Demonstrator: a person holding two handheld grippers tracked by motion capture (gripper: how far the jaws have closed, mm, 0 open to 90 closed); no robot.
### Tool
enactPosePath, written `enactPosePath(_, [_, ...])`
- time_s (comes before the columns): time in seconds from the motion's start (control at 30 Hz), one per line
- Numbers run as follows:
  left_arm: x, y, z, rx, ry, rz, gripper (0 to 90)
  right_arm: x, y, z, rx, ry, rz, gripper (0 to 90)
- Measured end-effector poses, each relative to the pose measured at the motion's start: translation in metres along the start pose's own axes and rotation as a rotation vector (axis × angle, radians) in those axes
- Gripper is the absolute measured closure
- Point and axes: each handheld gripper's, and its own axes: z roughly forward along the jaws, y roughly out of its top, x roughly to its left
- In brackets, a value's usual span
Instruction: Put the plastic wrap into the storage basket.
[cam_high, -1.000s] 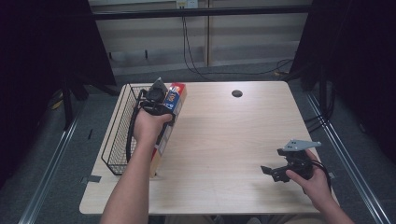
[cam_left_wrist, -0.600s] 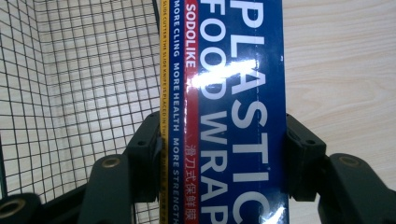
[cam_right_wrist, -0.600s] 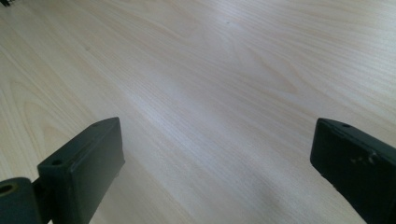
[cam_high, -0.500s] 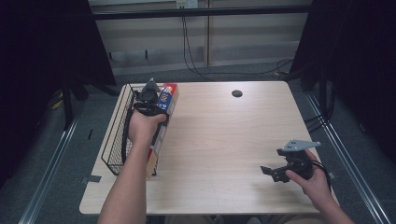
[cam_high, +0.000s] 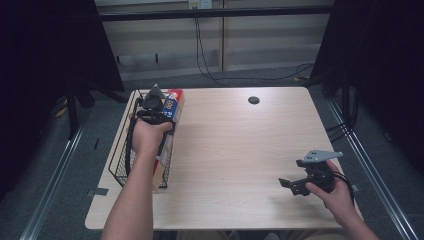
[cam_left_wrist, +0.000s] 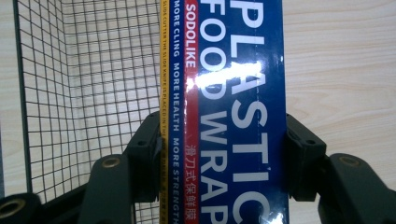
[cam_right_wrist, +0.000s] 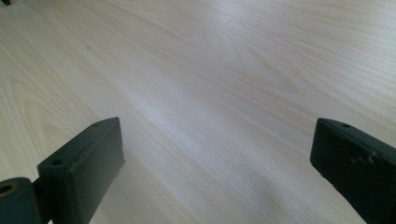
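In the high view, the left tongs (cam_high: 159, 111) are gripping a long plastic wrap box (cam_high: 167, 140) that is lying along the right-hand edge of the wire basket (cam_high: 120, 160) at the left side of the counter (cam_high: 240, 165). The box is sitting at the basket's rim, its far end pointing away from the person; whether it is resting on the rim, on the counter or partly inside cannot be told from here. The right tongs (cam_high: 295, 184) are idling well apart, low over bare counter near the right front corner.

In the left gripper view, the left tongs (cam_left_wrist: 219, 154) are clamped across the box's width, one jaw pressing each long side of the box (cam_left_wrist: 233, 107), with the basket mesh (cam_left_wrist: 84, 93) showing to its left and bare wood to its right. So the grasp is looking secure, and the box is straddling the line between basket and counter.

In the right gripper view, the right tongs (cam_right_wrist: 215, 154) are standing wide apart with nothing between them, just wood grain.

Judging by this, the pick is done; the transfer across the basket's edge is about midway, and setting the box down and letting go are remaining.
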Motion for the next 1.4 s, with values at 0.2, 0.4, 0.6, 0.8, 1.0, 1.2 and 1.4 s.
enactPosePath(0.2, [0.006,-0.002,0.0,0.001,0.009,-0.024,42.6,0.0,0.0,0.0,0.002,-0.002,0.0,2.4])
enactPosePath(0.4, [0.012,-0.004,0.002,0.005,0.016,-0.036,42.6,0.0,0.0,0.0,0.002,-0.003,0.0,2.4])
enactPosePath(0.6, [0.015,-0.006,0.003,0.003,0.018,-0.05,42.6,0.0,0.0,0.0,0.002,0.001,-0.005,2.4])
enactPosePath(0.8, [0.018,-0.006,0.003,0.001,0.018,-0.062,42.6,0.0,0.0,0.0,0.003,0.0,-0.006,2.4])
enactPosePath(1.0, [0.021,-0.007,0.004,0.008,0.016,-0.063,42.6,0.0,0.0,0.0,0.003,0.0,-0.004,2.4])
enactPosePath(1.2, [0.024,-0.008,0.005,0.011,0.02,-0.068,42.6,0.0,0.0,0.0,0.002,0.001,-0.008,2.4])
enactPosePath(1.4, [0.032,-0.01,0.005,0.018,0.029,-0.066,42.6,0.001,0.0,0.001,0.005,0.004,-0.007,2.4])
